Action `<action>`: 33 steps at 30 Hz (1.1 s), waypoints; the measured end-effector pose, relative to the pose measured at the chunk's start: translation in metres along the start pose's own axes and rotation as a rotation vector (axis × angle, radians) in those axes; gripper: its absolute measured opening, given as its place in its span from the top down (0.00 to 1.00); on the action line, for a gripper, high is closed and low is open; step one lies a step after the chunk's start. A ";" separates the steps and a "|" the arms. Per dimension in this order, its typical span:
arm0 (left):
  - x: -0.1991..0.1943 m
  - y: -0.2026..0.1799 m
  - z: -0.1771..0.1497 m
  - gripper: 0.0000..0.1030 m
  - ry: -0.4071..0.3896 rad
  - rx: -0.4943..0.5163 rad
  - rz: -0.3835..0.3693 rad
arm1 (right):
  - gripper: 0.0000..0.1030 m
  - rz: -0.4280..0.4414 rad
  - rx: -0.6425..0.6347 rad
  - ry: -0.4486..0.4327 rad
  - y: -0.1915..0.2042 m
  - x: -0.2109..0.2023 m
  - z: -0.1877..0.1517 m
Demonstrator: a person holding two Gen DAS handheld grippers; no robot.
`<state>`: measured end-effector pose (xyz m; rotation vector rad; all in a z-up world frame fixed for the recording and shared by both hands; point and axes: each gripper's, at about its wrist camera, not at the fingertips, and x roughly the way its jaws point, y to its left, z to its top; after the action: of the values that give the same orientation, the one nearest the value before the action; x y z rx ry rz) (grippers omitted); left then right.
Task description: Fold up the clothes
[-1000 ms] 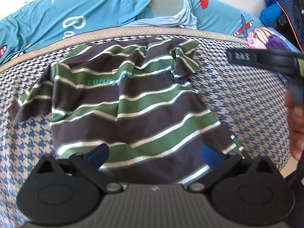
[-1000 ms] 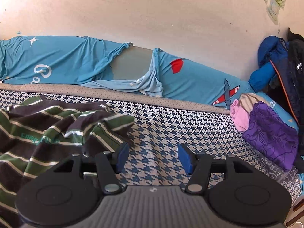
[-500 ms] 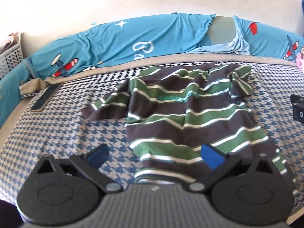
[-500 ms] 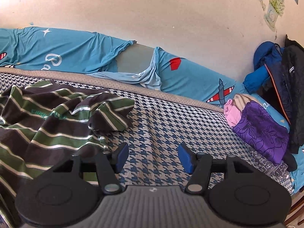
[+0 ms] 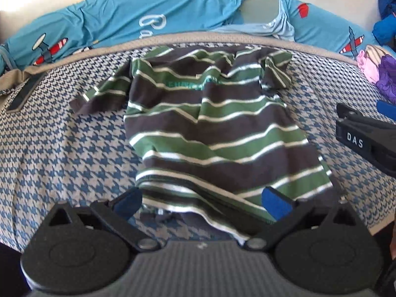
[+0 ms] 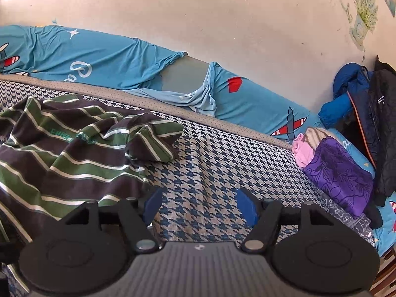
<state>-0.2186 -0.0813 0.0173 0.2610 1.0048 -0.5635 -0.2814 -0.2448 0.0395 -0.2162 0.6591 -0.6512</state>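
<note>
A green, dark brown and white striped T-shirt [image 5: 212, 128] lies spread face up on the houndstooth bed cover [image 5: 61, 153], collar toward the wall, hem rumpled near me. Its left sleeve lies flat; its right sleeve [image 6: 153, 143] is bunched and folded over. My left gripper [image 5: 201, 204] is open and empty, hovering over the shirt's hem. My right gripper [image 6: 198, 206] is open and empty over bare cover, just right of the shirt's side; its body also shows in the left wrist view [image 5: 366, 136].
Blue airplane-print bedding [image 5: 173, 17] runs along the wall behind the shirt. A pile of pink and purple clothes [image 6: 331, 163] and dark jackets [image 6: 376, 123] sit at the right end of the bed. A dark strap [image 5: 24, 91] lies at the far left.
My left gripper swung right and closer, so the shirt's hem now lies between its fingers. My right gripper moved slightly nearer the shirt's right side. Both stayed open.
</note>
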 end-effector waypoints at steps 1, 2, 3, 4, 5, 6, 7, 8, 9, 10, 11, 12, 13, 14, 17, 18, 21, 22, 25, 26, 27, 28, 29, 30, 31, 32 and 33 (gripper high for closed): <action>0.002 0.001 -0.002 0.00 0.024 -0.007 -0.007 | 0.36 -0.003 -0.007 0.001 0.001 -0.001 -0.002; 0.004 0.003 -0.003 0.00 0.048 -0.017 -0.008 | 0.36 -0.007 -0.015 0.003 0.003 -0.003 -0.004; 0.006 0.004 -0.005 0.00 0.073 -0.028 -0.008 | 0.36 -0.009 -0.025 0.007 0.005 -0.004 -0.006; 0.008 0.006 -0.006 0.00 0.098 -0.038 -0.009 | 0.36 -0.009 -0.038 0.013 0.007 -0.005 -0.008; 0.009 0.008 -0.008 0.00 0.111 -0.047 -0.005 | 0.36 -0.007 -0.049 0.019 0.010 -0.006 -0.010; 0.010 0.011 -0.009 0.00 0.122 -0.056 0.000 | 0.36 -0.005 -0.060 0.023 0.013 -0.007 -0.012; 0.012 0.012 -0.011 0.00 0.137 -0.062 0.002 | 0.36 -0.004 -0.071 0.027 0.015 -0.009 -0.013; 0.014 0.014 -0.013 0.00 0.153 -0.067 0.004 | 0.36 -0.002 -0.081 0.028 0.018 -0.010 -0.015; 0.016 0.016 -0.015 0.00 0.169 -0.073 0.007 | 0.36 -0.005 -0.092 0.026 0.021 -0.012 -0.017; 0.018 0.018 -0.017 0.00 0.185 -0.078 0.009 | 0.36 -0.010 -0.106 0.023 0.024 -0.014 -0.019; 0.020 0.020 -0.019 0.00 0.201 -0.083 0.011 | 0.36 -0.014 -0.120 0.019 0.026 -0.015 -0.020; 0.021 0.021 -0.021 0.00 0.219 -0.087 0.006 | 0.36 -0.017 -0.134 0.013 0.028 -0.017 -0.022; 0.023 0.022 -0.023 0.00 0.236 -0.091 -0.001 | 0.36 -0.021 -0.148 0.007 0.031 -0.019 -0.023; 0.024 0.022 -0.026 0.00 0.249 -0.094 -0.008 | 0.36 -0.023 -0.160 0.002 0.032 -0.020 -0.024; 0.025 0.024 -0.032 0.00 0.264 -0.093 -0.019 | 0.36 -0.029 -0.184 -0.007 0.036 -0.022 -0.026; 0.025 0.024 -0.033 0.00 0.268 -0.095 -0.020 | 0.36 -0.029 -0.189 -0.008 0.036 -0.022 -0.026; 0.026 0.026 -0.034 0.00 0.264 -0.098 -0.008 | 0.36 -0.024 -0.194 -0.006 0.037 -0.021 -0.026; 0.025 0.027 -0.035 0.00 0.261 -0.098 -0.002 | 0.36 -0.023 -0.194 -0.006 0.037 -0.021 -0.026; 0.023 0.027 -0.034 0.00 0.235 -0.090 0.029 | 0.36 -0.020 -0.198 -0.007 0.038 -0.021 -0.026; 0.022 0.027 -0.034 0.00 0.227 -0.089 0.038 | 0.36 -0.019 -0.201 -0.007 0.038 -0.021 -0.025; 0.021 0.027 -0.033 0.00 0.219 -0.088 0.047 | 0.36 -0.017 -0.200 -0.005 0.039 -0.021 -0.025; 0.019 0.027 -0.033 0.00 0.213 -0.089 0.053 | 0.36 -0.015 -0.197 -0.003 0.039 -0.021 -0.025; 0.018 0.028 -0.032 0.00 0.206 -0.090 0.059 | 0.36 -0.013 -0.194 0.000 0.039 -0.021 -0.025; 0.017 0.028 -0.031 0.00 0.199 -0.091 0.065 | 0.36 -0.011 -0.191 0.003 0.039 -0.020 -0.025; 0.015 0.029 -0.031 0.00 0.192 -0.091 0.071 | 0.36 -0.009 -0.188 0.005 0.039 -0.020 -0.024; 0.014 0.029 -0.030 0.00 0.184 -0.093 0.079 | 0.36 -0.007 -0.184 0.008 0.039 -0.020 -0.024; 0.012 0.029 -0.029 0.00 0.177 -0.094 0.087 | 0.36 -0.005 -0.181 0.011 0.040 -0.020 -0.024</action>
<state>-0.2185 -0.0477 -0.0097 0.2731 1.1823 -0.4178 -0.2888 -0.2014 0.0154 -0.3827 0.7287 -0.5981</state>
